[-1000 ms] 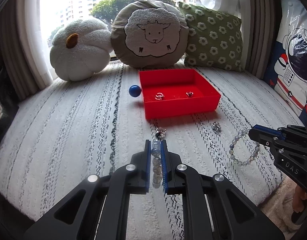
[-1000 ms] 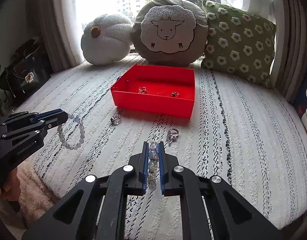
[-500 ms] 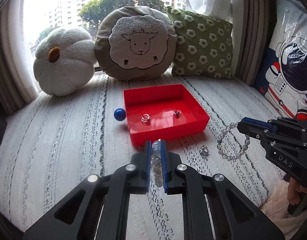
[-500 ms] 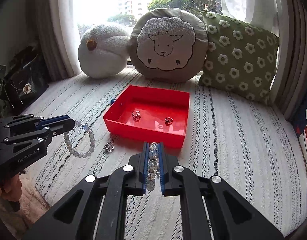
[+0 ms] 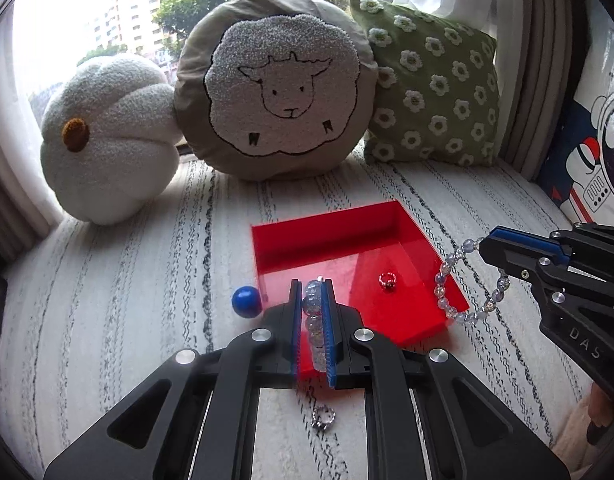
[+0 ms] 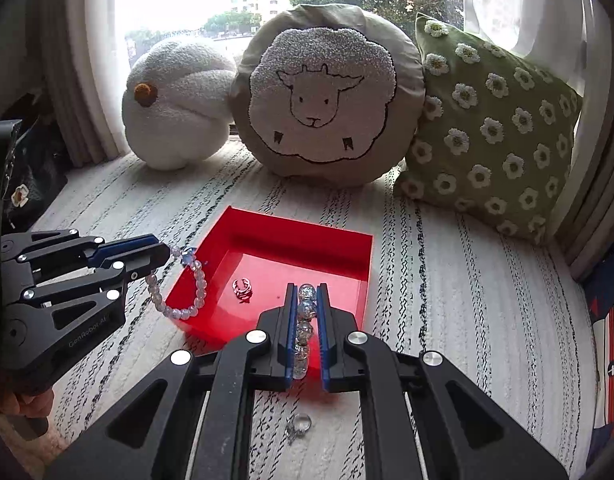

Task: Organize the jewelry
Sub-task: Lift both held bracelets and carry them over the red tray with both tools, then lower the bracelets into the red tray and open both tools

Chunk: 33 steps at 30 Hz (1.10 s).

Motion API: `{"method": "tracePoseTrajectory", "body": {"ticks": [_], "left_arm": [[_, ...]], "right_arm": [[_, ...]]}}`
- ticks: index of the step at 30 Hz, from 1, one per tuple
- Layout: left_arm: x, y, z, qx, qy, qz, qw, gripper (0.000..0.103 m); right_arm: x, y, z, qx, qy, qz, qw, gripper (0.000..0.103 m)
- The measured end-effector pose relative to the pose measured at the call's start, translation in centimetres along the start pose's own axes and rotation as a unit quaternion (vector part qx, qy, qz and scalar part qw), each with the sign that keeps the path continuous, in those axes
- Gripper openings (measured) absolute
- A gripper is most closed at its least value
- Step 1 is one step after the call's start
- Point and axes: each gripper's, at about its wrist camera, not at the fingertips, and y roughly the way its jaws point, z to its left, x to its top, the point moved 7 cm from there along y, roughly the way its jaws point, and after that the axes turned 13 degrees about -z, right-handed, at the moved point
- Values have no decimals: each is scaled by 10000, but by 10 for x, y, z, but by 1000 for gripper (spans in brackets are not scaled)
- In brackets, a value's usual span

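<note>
Left wrist view. Left gripper (image 5: 312,286): jaws pinched on a clear beaded bracelet (image 5: 314,322), held over the near edge of the red tray (image 5: 327,236). Red-stoned ring (image 5: 387,281): inside the tray, on its floor. Blue ball (image 5: 246,301): just beside the tray's left wall, on the striped white cover (image 5: 127,300). Silver ring (image 5: 323,418): on the cover, on the near side of the tray. Right gripper (image 5: 483,245): at the tray's right corner, clamped on a second beaded bracelet (image 5: 463,288) whose loop hangs across the tray's right rim. Sheep cushion (image 5: 279,84), white flower cushion (image 5: 107,136) and green daisy cushion (image 5: 431,88): in a row behind the tray.

Right wrist view. Right gripper (image 6: 307,294): jaws pressed on the second beaded bracelet (image 6: 303,332), over the tray's (image 6: 291,236) near right part. Silver band ring (image 6: 242,286): inside the tray, left of centre. Left gripper (image 6: 167,254): at the tray's left corner, gripping the clear beaded bracelet (image 6: 179,288), loop draped over the left rim. Another silver ring (image 6: 299,424): on the cover on the near side of the tray. A hand (image 6: 27,404) holds the left gripper's handle.
</note>
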Motion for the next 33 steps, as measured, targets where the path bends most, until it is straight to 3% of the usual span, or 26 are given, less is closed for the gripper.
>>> {"method": "tracePoseTrajectory", "body": {"ticks": [7,13,19,33], "left_arm": [[-2,52,1,-56,22,338,9994,9],[-6,80,3,-81,-63,524,9986,9],[-10,87,-1,-120,-13,570,9983,9],[-27,93,-6,119,294,609,9976,9]], "right_arm": [[4,57,-7,-85,179,325,9993,10],[-14,83,-6,126,297,657,9973,10],[-31,93,-4,292,417,898,9947,10],[-41,99,-17,40,367,987,9944,10]]}}
